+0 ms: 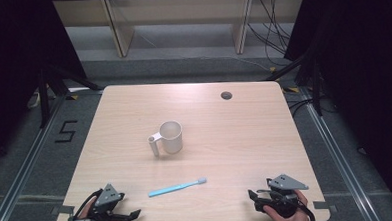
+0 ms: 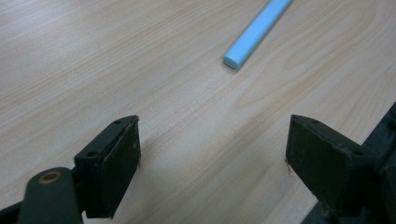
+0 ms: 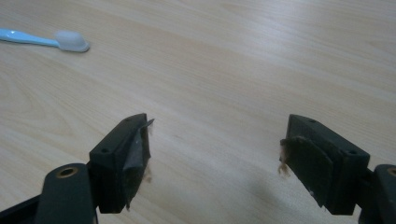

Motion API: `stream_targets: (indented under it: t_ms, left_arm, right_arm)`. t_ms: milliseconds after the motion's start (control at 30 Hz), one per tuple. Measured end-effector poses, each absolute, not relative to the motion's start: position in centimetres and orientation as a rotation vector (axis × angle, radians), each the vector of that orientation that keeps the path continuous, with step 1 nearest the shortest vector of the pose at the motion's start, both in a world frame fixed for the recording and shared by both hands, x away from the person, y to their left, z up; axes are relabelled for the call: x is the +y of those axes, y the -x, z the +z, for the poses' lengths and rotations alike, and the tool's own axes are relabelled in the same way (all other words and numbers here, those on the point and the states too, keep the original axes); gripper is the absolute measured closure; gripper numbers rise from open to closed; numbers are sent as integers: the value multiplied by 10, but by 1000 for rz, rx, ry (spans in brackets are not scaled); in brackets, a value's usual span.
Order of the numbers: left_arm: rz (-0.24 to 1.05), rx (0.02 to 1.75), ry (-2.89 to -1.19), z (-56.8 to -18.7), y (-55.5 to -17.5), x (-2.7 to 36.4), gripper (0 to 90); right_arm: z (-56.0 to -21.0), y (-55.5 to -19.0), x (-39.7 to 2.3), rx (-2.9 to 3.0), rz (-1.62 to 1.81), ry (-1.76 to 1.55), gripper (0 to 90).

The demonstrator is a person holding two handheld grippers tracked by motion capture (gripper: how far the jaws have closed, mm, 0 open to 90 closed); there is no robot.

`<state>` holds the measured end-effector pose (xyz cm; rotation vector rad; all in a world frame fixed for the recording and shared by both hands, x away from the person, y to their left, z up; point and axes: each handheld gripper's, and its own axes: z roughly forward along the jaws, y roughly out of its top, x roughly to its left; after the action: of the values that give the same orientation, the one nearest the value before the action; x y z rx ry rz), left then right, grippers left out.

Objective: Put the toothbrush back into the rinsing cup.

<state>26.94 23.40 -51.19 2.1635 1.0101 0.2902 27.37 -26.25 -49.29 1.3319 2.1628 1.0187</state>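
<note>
Both grippers are resting at the near edge of the pale wooden surface (image 1: 235,129), left gripper (image 1: 131,216) and right gripper (image 1: 252,197) gaping wide, empty. Between them a light-blue plastic toothbrush (image 1: 177,188) is lying flat, with a white handled cup (image 1: 170,137) standing beyond.

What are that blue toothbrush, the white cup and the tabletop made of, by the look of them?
Toothbrush: probably plastic; smooth, evenly pale blue handle with a squared end, whitish head.
Cup: likely matte plastic, though ceramic is possible; plain white, no gloss, tube-like handle.
Table: looks like light wood-grain laminate over board; the streaked grain is even and flat with a soft sheen, and the corners are rounded.
</note>
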Motion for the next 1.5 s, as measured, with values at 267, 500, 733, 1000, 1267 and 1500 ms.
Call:
stream_targets:
  t_ms: [267, 500, 733, 1000, 1267, 1500]
  left_arm:
    - [299, 1002, -2174, -512, -270, 235, 173]
    - [275, 994, -2198, -512, -271, 234, 172]
    - [237, 965, -2210, -510, -272, 222, 166]
    - [207, 906, -2258, -493, -281, 213, 169]
    - [194, 788, -2383, -477, -296, 196, 197]
    - [189, 759, -2441, -468, -309, 178, 222]
  right_arm:
    - [-493, -274, -262, 2167, 1006, -1320, 234]
    - [-493, -274, -261, 2181, 1012, -1321, 234]
    - [-493, -273, -260, 2191, 1017, -1303, 236]
    - [-494, -274, -259, 2200, 1034, -1291, 238]
    - [-495, -273, -257, 2212, 1031, -1304, 239]
    - [-494, -273, -256, 2222, 1024, -1298, 240]
